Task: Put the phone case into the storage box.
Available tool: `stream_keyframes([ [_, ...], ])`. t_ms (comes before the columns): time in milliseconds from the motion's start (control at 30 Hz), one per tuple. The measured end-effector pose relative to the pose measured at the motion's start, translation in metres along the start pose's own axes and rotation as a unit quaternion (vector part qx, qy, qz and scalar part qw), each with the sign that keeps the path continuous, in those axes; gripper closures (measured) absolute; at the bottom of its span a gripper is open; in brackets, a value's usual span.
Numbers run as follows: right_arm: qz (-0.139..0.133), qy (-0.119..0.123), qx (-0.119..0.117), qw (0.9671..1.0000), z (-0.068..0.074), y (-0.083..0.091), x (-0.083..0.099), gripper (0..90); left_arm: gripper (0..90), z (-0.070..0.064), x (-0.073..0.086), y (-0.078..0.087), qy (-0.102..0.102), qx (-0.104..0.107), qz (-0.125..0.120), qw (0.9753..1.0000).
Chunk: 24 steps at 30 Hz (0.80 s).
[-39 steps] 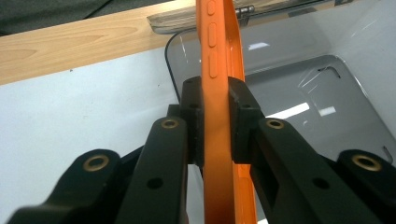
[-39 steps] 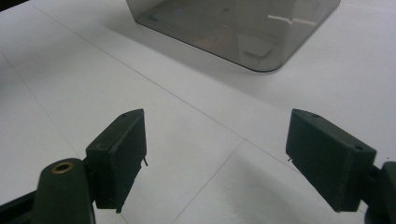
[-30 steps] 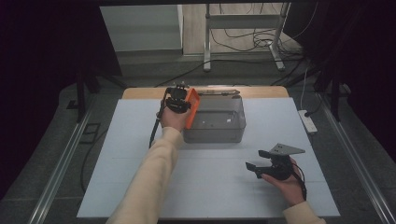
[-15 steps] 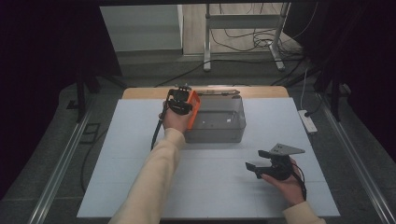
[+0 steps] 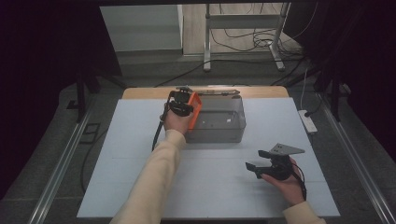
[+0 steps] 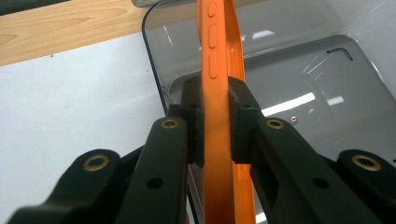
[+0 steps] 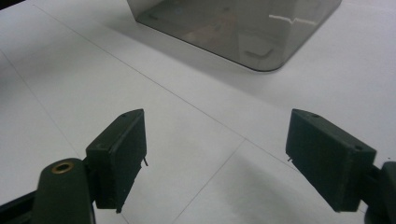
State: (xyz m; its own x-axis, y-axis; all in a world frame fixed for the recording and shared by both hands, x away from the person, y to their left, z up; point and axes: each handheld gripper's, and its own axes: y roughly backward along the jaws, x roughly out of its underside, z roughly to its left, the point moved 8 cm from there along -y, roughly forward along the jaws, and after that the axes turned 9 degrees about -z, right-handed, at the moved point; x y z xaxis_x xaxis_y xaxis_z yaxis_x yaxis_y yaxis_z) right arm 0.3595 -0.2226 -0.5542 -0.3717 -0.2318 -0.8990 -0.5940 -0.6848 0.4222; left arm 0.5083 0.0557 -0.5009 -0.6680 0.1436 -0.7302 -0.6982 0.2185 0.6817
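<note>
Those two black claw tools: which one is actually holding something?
The left gripper, held over the clear box: its jaws pinch an orange phone case. The right gripper is open over the white table.

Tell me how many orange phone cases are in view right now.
1. The orange phone case is clamped edge-on in the left gripper, over the left end of the clear bin. None other shows.

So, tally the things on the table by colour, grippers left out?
Orange: 1, the phone case held in the left gripper over the box.
Clear grey: 1, the plastic box.
Total: 2.
</note>
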Motion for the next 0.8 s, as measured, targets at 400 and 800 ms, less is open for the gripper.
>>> stream_keyframes([
  [400, 0.0, 0.0, 0.0, 1.0, -0.0001, 0.0001, 0.0, 20.0, 79.3, -0.0026, 0.0053, -0.0052, 0.002, -0.004, 0.006, 1.0],
  [800, 0.0, -0.001, 0.0, 1.0, -0.0001, -0.0002, 0.0002, 20.0, 79.4, -0.004, 0.0074, -0.0072, 0.004, -0.003, 0.006, 1.0],
])
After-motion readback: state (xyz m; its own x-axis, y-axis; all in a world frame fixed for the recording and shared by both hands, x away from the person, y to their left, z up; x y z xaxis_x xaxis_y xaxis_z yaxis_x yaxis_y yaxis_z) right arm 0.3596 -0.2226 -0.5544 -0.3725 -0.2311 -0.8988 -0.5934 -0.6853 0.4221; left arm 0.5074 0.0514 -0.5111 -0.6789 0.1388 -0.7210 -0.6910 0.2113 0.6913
